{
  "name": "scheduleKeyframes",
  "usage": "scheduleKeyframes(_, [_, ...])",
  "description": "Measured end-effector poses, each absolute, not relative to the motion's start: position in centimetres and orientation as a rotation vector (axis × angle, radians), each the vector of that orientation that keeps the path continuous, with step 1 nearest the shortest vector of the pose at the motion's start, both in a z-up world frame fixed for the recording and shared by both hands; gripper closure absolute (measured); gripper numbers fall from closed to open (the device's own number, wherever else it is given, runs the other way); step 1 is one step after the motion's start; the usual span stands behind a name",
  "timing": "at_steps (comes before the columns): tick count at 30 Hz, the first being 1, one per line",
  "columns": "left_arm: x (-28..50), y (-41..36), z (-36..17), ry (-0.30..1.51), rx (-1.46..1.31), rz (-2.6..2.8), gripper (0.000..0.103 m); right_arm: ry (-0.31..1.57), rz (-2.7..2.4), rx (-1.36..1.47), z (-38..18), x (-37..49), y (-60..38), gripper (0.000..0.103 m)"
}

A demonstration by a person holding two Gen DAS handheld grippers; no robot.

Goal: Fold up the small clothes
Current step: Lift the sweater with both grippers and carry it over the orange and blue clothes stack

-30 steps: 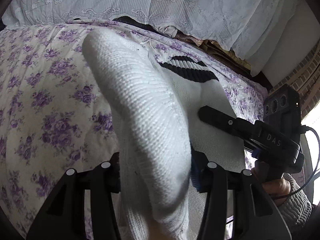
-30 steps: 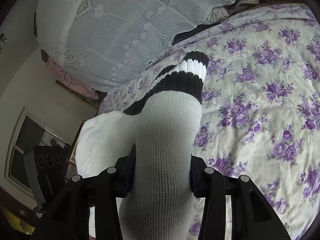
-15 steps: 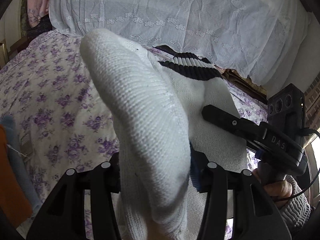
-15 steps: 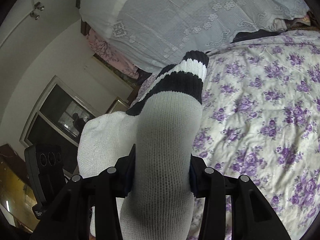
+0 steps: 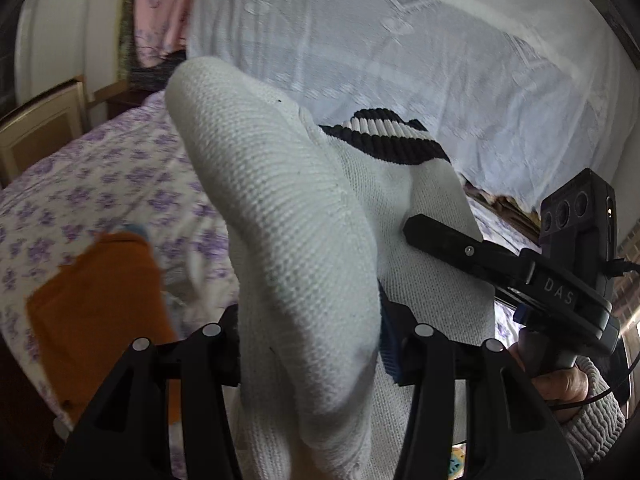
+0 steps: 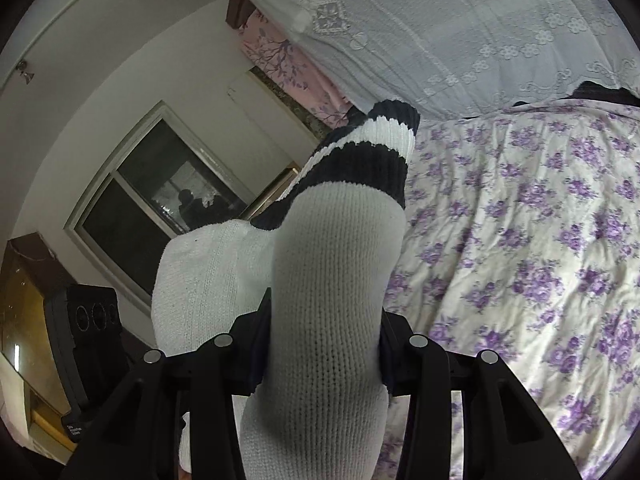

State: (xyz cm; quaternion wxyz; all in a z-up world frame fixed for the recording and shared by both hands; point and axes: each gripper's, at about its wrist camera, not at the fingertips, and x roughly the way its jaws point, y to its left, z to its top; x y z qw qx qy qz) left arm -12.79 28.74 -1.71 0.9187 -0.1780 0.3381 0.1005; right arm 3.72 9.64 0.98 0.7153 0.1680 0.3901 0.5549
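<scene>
While the white sock [image 5: 304,248] hangs in the air above the bed [image 6: 520,260], it is pinched at two places: the left hand-held gripper [image 5: 310,354] is clamped on the plain toe end, and the right hand-held gripper [image 6: 324,356] is clamped on the leg part below the black-and-white cuff [image 6: 372,152]. Both sets of jaws press into the knit from either side, so each one is gripping the sock rather than standing free.

Seen from the sock, the two tools sit side by side and near each other, the right one to the right of the toe in the left wrist view, with a hand [image 5: 560,380] in a ribbed sleeve around its handle. The sock's long axis runs forward from each tool and away from the person, toe and cuff both pointing toward the lace-covered pillows [image 6: 460,32] at the head of the bed. The sock looks doubled, with the two ends lying alongside each other.

An orange cloth [image 5: 100,300] lies on the bed below and to the left of the sock, on the left hand-held gripper's side, so that tool is the nearer one to it. Judging from this, the next move would be to lower the sock onto the flowered cover, keeping cuff and toe level so the fold does not slip open.
</scene>
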Motion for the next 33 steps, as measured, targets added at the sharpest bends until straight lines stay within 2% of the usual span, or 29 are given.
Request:
scheduleKeyframes(13, [-22.3,38.6,-0.3,0.628,-0.45,0.462,0.055,0.898,1.45,0.272,3.3,-3.2,23.7,0.059])
scheduleKeyframes(19, [-24.0,42.5,-1.7,0.658,-0.517,0.514,0.055,0.954,1.473,0.215,1.7,-4.9,28.4,0.059])
scheduleKeyframes(24, [-23.1,45.1,-5.5,0.708,-0.529,0.545,0.053,1.025,1.411,0.158,-1.7,-4.3,31.2,0.059])
scheduleKeyframes(25, [-22.8,45.5,-6.6,0.729,-0.537,0.559,0.05,1.056,1.38,0.138,-2.7,-4.1,31.9,0.059])
scheduleKeyframes(27, [-22.4,46.5,-9.0,0.766,-0.577,0.599,0.037,1.089,1.34,0.12,-4.7,-3.7,32.7,0.056])
scheduleKeyframes(28, [-22.3,46.9,-9.8,0.771,-0.599,0.613,0.027,1.092,1.326,0.111,-5.5,-3.5,32.9,0.052])
scheduleKeyframes(29, [-22.3,47.4,-10.5,0.77,-0.617,0.626,0.022,1.098,1.32,0.112,-6.2,-3.2,33.0,0.05])
scheduleKeyframes(30, [-22.2,47.8,-11.0,0.776,-0.635,0.636,0.013,1.111,1.314,0.115,-6.7,-2.8,33.2,0.043])
scheduleKeyframes(31, [-22.1,48.3,-11.5,0.779,-0.659,0.635,0.01,1.121,1.309,0.115,-7.1,-2.4,33.4,0.039])
scheduleKeyframes(33, [-21.6,48.7,-12.0,0.779,-0.655,0.629,0.009,1.136,1.301,0.111,-7.9,-1.8,33.7,0.036])
